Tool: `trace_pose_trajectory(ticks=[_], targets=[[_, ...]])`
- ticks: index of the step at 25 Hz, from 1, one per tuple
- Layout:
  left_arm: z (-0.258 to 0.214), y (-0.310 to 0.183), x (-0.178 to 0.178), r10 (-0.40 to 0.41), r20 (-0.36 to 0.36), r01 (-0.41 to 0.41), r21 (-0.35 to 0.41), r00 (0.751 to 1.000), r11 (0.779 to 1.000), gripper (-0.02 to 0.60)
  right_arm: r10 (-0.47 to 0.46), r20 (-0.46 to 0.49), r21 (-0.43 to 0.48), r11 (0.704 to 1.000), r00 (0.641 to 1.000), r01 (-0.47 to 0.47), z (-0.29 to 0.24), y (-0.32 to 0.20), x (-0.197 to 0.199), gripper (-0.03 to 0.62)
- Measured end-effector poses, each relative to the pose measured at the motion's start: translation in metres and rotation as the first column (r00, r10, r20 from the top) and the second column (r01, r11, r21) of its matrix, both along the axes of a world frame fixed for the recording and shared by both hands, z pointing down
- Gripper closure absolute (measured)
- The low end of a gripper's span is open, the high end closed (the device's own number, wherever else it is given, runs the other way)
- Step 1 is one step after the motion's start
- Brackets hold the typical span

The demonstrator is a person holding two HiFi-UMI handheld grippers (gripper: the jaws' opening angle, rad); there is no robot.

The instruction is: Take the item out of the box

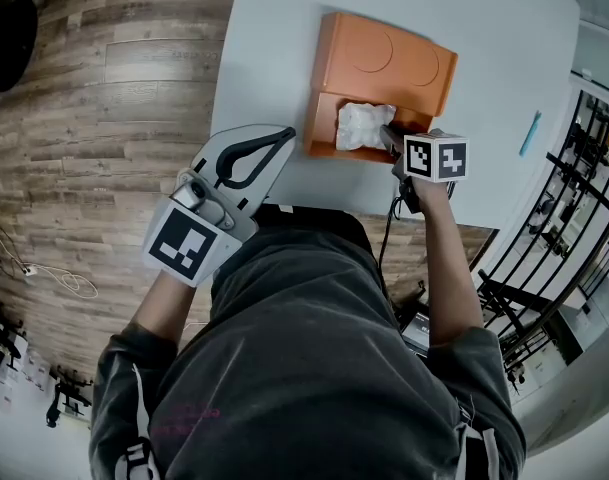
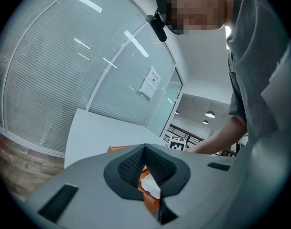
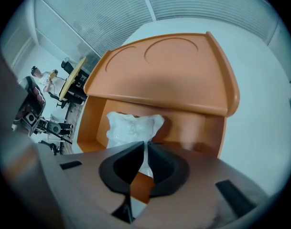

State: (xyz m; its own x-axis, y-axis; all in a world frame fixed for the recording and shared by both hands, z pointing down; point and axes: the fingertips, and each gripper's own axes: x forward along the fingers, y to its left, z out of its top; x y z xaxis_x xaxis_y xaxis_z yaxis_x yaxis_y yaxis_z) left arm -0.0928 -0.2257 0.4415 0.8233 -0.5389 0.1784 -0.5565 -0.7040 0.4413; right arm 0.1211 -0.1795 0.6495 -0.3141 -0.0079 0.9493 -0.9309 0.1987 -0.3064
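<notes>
An orange box (image 1: 384, 68) stands on the white table (image 1: 504, 58) with its lid (image 3: 169, 75) tipped up and back. Inside lies a crumpled white item (image 1: 362, 125), like thin plastic or paper. My right gripper (image 1: 389, 133) points steeply down into the box's right side. In the right gripper view its jaws (image 3: 146, 144) are pinched on a thin edge of the white item (image 3: 131, 128). My left gripper (image 1: 287, 134) hovers at the table's near edge, left of the box, with its tips together and nothing held. The left gripper view shows the box (image 2: 152, 202) through its closed jaws (image 2: 145, 148).
A thin blue stick (image 1: 530, 133) lies on the table's right side. Wooden floor (image 1: 104, 118) spreads to the left, and a black metal rack (image 1: 574, 198) stands to the right. A glass wall with blinds (image 2: 64, 80) rises behind the table.
</notes>
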Motion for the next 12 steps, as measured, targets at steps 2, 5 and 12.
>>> trace_pose_trajectory(ticks=[2,5,12], targets=[[0.0,0.0,0.001,0.004,0.004,-0.004,0.004,1.0,1.0,0.569,0.003,0.012,0.013,1.0,1.0,-0.003,-0.001,-0.001,-0.002,0.575],[-0.003,0.0,0.006,0.01,0.007,-0.01,0.011,1.0,1.0,0.569,0.008,0.028,0.03,1.0,1.0,-0.009,-0.004,-0.002,-0.003,0.585],[-0.009,0.01,0.016,0.039,0.027,-0.04,0.034,0.999,0.999,0.569,0.031,0.089,0.103,0.994,0.996,-0.041,-0.017,-0.004,-0.008,0.588]])
